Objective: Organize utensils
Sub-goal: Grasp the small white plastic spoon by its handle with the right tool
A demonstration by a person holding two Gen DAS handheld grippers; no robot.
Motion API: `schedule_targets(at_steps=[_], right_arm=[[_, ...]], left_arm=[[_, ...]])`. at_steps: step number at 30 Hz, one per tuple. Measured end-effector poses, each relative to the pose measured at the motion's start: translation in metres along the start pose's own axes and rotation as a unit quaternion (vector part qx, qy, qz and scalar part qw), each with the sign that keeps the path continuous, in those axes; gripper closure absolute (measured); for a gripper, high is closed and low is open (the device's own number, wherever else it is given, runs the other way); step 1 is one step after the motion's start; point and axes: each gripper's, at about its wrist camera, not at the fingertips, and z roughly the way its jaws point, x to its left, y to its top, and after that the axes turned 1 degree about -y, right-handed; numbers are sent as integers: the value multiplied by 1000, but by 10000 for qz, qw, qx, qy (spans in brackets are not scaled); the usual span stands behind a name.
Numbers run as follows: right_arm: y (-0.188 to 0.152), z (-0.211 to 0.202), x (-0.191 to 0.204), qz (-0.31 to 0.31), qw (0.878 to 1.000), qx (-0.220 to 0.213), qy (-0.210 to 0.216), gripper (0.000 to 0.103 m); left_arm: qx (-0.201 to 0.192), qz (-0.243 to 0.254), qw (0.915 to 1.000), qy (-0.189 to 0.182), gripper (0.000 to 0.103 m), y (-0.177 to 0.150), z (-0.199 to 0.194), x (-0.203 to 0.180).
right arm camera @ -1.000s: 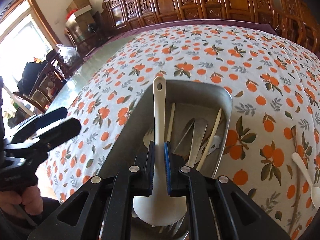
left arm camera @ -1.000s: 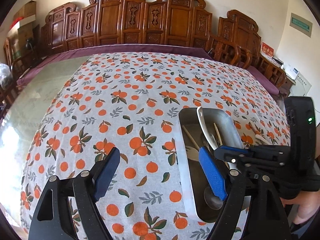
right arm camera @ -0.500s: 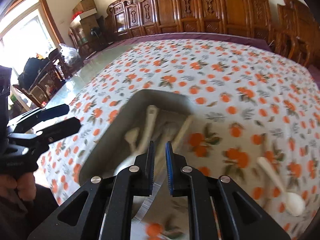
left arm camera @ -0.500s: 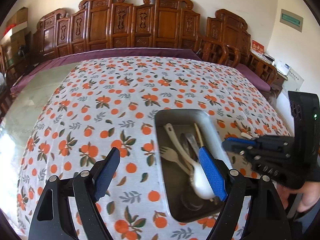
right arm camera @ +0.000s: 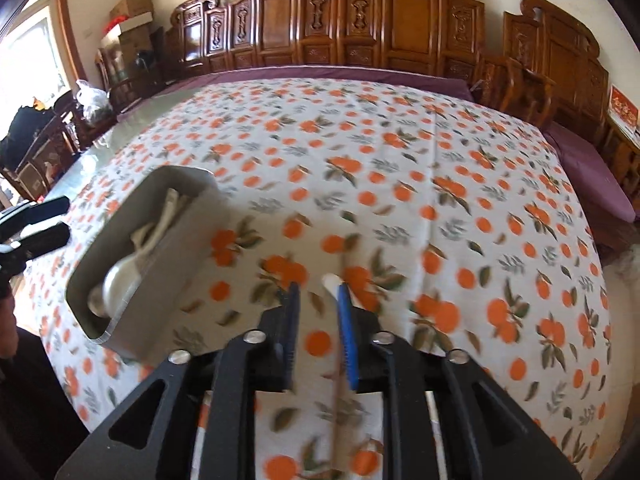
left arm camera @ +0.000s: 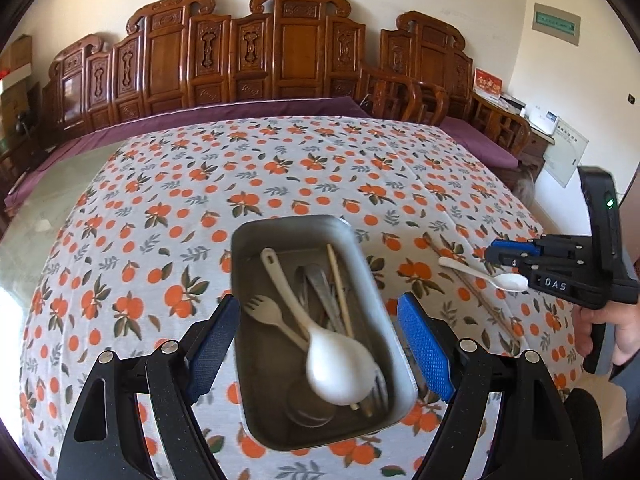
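Left gripper (left arm camera: 320, 352) hangs wide, jaws empty, over the tray (left arm camera: 256, 432), where the big ladle (left arm camera: 336, 368) now lies, dropped off. Right gripper (right arm camera: 318, 332) has swung away, jaws opening, empty, over the small spoon (left arm camera: 508, 280) farther right on the bench (left arm camera: 320, 160): next pick, I'd guess.

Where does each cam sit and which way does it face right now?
Left wrist: on the left gripper, angled down over the metal tray; shows its own open jaws, plus the right gripper and hand.
Right wrist: on the right gripper, angled down at the tablecloth beside the tray; jaws opening, nothing gripped; left gripper at the frame edge.
Shared: tray, tablecloth, carved wooden chairs.
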Motion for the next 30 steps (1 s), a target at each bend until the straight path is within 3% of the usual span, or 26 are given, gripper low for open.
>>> schedule_targets(at_steps=[9,20,22,24,30], right_arm=[[-26,25,-40,4,9986,456,-273,72],[-32,47,-41,-287,9958,816,-293,66],[-32,46,-42,-280,9953,887,-269,69],[-33,45,-42,-290,9947,948,-258,88],[-44,34,-44,-285,9945,989,-193,94]], left_arm=[[41,43,9999,-140,26,-5,8,-25],[156,323,9991,-233,26,-13,19,-60],[193,362,9988,-253,26,-15,21,-65],[213,396,9986,-267,25,-16,22,-70],[248,551,9977,-294,26,-17,23,-85]])
